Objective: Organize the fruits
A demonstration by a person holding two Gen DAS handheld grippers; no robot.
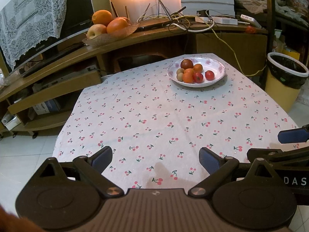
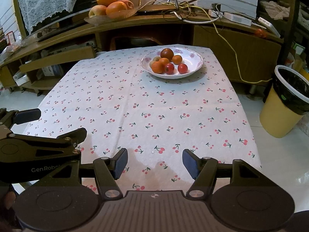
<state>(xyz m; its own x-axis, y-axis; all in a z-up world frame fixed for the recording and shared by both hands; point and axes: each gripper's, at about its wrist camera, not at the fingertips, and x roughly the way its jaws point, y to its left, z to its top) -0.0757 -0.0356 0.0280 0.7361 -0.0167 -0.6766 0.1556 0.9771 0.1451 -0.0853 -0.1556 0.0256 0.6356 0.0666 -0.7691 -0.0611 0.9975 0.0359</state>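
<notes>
A white floral bowl (image 1: 219, 68) (image 2: 195, 57) stands at the far side of the table on a cherry-print cloth (image 1: 154, 116) (image 2: 144, 106). It holds several small fruits: a dark red one (image 1: 186, 64) (image 2: 167, 53), orange ones (image 1: 188, 77) (image 2: 157, 67) and red ones (image 1: 209, 75) (image 2: 182, 68). My left gripper (image 1: 156, 159) hovers open over the near edge of the cloth, nothing between its blue pads. My right gripper (image 2: 155, 162) is open beside it, also empty. Each gripper shows at the edge of the other's view.
A wooden shelf unit behind the table carries a glass dish (image 1: 123, 33) (image 2: 100, 19) with oranges and apples, a monitor under lace, and tangled cables (image 1: 185, 22). A yellow bin (image 1: 283, 89) (image 2: 280, 114) with a black liner stands on the tiled floor at the right.
</notes>
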